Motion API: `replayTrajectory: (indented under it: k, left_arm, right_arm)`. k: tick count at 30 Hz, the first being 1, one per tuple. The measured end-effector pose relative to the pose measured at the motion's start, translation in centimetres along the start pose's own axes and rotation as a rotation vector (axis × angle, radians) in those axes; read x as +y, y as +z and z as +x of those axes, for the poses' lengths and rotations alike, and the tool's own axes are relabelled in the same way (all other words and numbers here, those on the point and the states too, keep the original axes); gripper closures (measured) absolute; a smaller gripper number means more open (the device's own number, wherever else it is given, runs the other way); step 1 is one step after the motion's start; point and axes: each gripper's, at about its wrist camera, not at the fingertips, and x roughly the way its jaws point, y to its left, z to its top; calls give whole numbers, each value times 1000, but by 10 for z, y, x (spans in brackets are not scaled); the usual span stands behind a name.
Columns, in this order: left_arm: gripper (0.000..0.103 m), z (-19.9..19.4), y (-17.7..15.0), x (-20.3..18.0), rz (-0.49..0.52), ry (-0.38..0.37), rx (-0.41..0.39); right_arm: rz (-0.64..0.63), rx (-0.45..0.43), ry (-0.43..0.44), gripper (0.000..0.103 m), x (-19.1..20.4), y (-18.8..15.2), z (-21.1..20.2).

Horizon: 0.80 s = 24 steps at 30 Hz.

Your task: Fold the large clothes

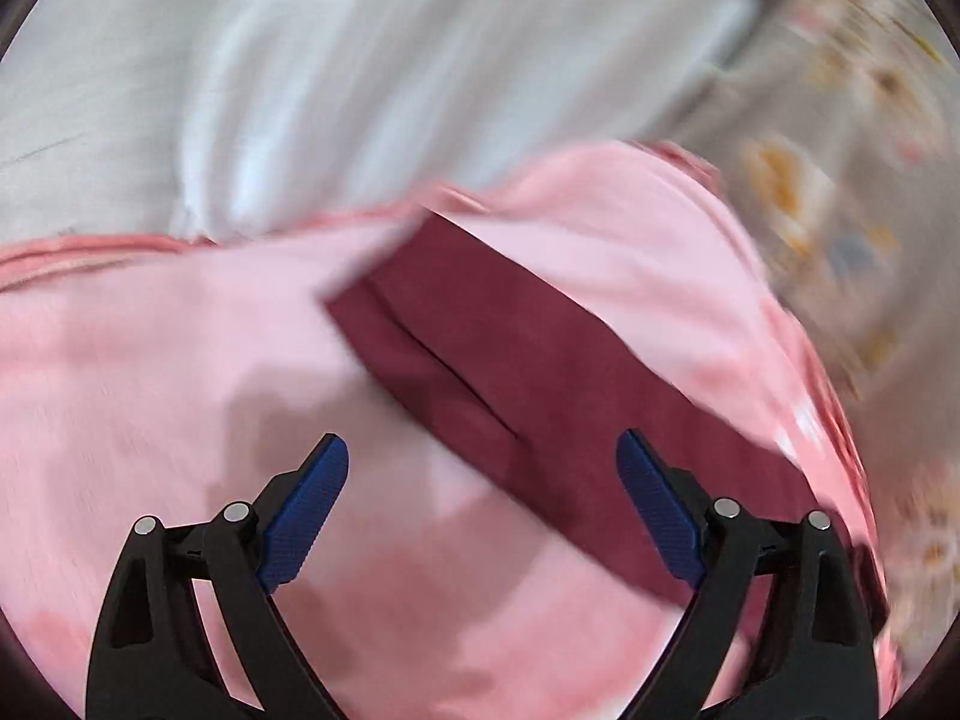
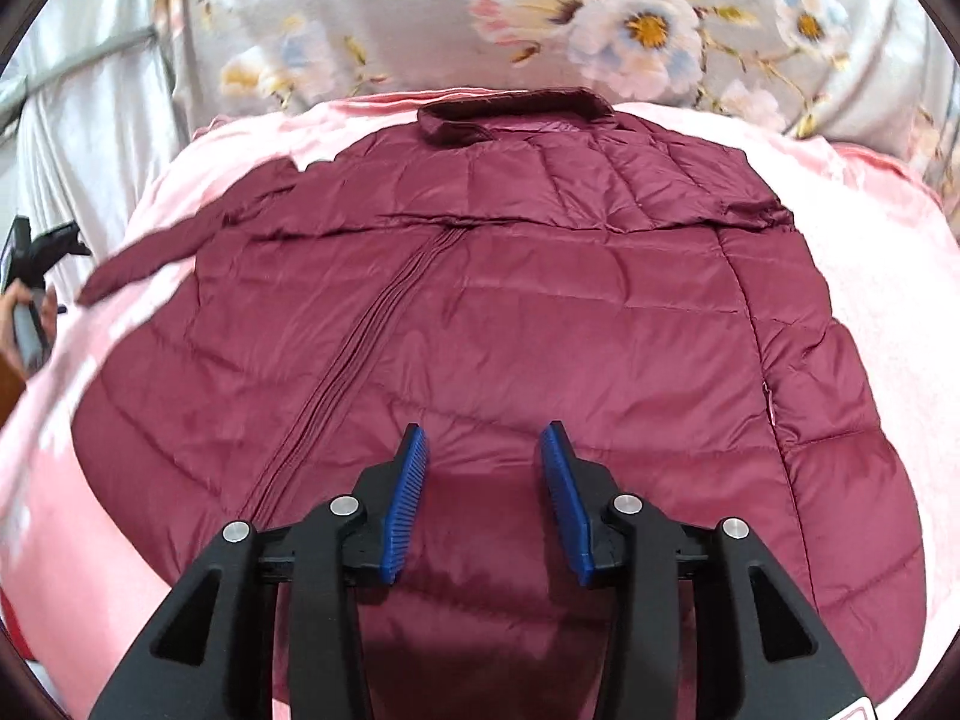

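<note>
Where the pink blanket (image 2: 870, 324) covers the bed, the maroon quilted jacket (image 2: 480, 312) lies spread flat across its middle, collar (image 2: 516, 111) toward the far edge by the floral sheet (image 2: 600, 18) and hem toward the camera. The right gripper (image 2: 485, 450) hangs over the lower middle of the jacket, just right of the zipper line (image 2: 348, 348), its blue-padded jaws set a moderate way apart and holding nothing; whether the tips touch the fabric I cannot tell. One sleeve (image 2: 156, 252) runs out flat toward the blanket's left edge, where the left gripper's body shows small in a hand (image 2: 30, 306). Bare pink blanket borders the jacket on the left, right and far sides.

In the blurred left wrist view, the left gripper (image 1: 483, 468) is spread wide with nothing between its pads, poised over pink blanket (image 1: 150, 390). The maroon sleeve (image 1: 510, 336) crosses diagonally ahead of it, passing close by the right-hand pad (image 1: 654, 498). White bedding (image 1: 360, 60) lies beyond the blanket's far edge, floral sheet (image 1: 840, 180) to the right.
</note>
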Motion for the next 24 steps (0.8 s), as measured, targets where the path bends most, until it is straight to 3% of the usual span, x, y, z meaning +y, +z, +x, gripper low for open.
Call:
replayTrajectory:
  k: [5, 8, 9, 10, 11, 12, 14, 19, 24]
  left_arm:
    - [20, 45, 20, 19, -74, 28, 75]
    - [32, 57, 25, 13, -90, 53, 73]
    - [54, 59, 27, 13, -77, 45, 72]
    - [82, 62, 29, 4, -50, 21, 98]
    - [94, 64, 31, -3, -33, 5, 119]
    - [99, 60, 33, -17, -6, -5, 114]
    - [101, 40, 38, -36, 51, -38, 61]
    - [102, -47, 29, -151, 282, -225, -68]
    - [102, -151, -22, -275, 520, -474, -127]
  right_arm:
    - [49, 38, 13, 55, -11, 0, 10]
    - [47, 44, 0, 54, -9, -2, 11]
    - [43, 46, -6, 53, -8, -2, 12]
    - [39, 47, -10, 53, -7, -2, 12]
    - [39, 48, -11, 53, -7, -3, 12]
    - [39, 48, -10, 53, -8, -3, 12]
    - [40, 48, -7, 53, -8, -3, 12]
    - [41, 47, -5, 53, -9, -3, 12]
    - [53, 44, 4, 53, -10, -2, 12]
